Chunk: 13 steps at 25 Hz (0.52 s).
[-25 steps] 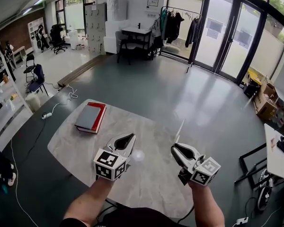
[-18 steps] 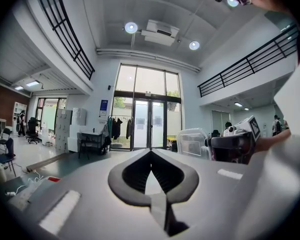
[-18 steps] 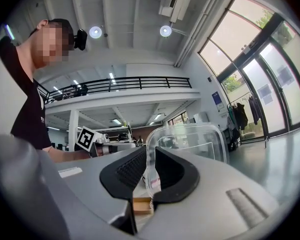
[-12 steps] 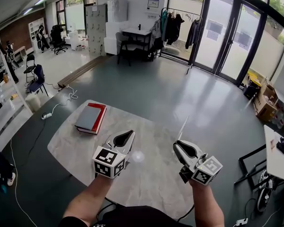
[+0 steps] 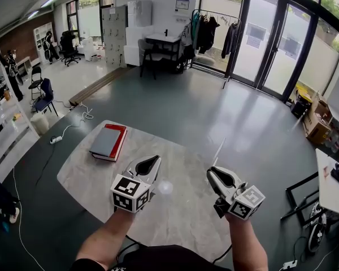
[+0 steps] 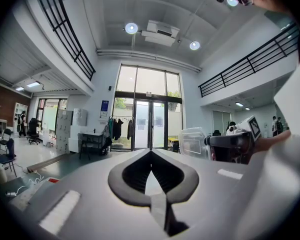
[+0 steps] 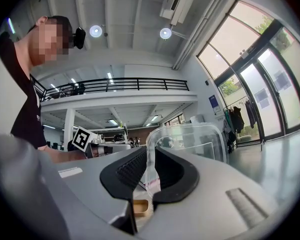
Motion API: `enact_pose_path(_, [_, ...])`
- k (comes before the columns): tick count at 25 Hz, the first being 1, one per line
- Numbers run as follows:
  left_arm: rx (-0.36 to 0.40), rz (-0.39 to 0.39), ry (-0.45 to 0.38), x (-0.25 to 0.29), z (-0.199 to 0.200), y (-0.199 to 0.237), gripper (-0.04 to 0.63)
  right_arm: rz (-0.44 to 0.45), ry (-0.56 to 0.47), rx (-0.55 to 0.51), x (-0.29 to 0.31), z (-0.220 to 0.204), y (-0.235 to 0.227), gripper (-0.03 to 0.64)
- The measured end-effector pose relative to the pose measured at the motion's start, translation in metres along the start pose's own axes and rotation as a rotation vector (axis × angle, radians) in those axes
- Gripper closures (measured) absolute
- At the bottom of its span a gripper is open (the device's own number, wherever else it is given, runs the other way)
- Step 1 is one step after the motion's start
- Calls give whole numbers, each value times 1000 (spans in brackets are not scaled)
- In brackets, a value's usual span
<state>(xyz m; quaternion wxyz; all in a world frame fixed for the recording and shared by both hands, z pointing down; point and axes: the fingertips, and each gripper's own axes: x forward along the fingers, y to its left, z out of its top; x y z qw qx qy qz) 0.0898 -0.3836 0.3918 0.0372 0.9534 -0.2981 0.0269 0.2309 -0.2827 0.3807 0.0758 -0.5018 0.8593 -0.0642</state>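
Observation:
Both grippers hang over a rounded marble table (image 5: 181, 219). My right gripper (image 5: 210, 174) is shut on the wall of a clear plastic container (image 5: 217, 150), which shows only as a thin pale edge in the head view. In the right gripper view the container (image 7: 190, 141) rises upright between the black pads, with the right gripper (image 7: 151, 154) clamped on its near wall. My left gripper (image 5: 155, 160) is shut with nothing in it, its tips meeting (image 6: 151, 153). From the left gripper view the container (image 6: 192, 143) and the right gripper (image 6: 235, 146) lie to the right.
A grey book with a red cover (image 5: 108, 140) lies at the table's far left. A power strip and cables (image 5: 59, 135) trail on the floor to the left. Desks, chairs and a coat rack (image 5: 212, 30) stand far off by the glass doors. A white table (image 5: 330, 182) is at right.
Both grippers have drifted slightly nearer to me over the table. The right gripper's hold on the container is unchanged and the left stays shut.

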Motion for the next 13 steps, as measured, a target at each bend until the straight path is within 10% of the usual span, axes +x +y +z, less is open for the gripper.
enact_pose_path(13, [-9, -11, 14, 0, -6, 0, 592, -17, 5, 27, 0, -6, -2, 549])
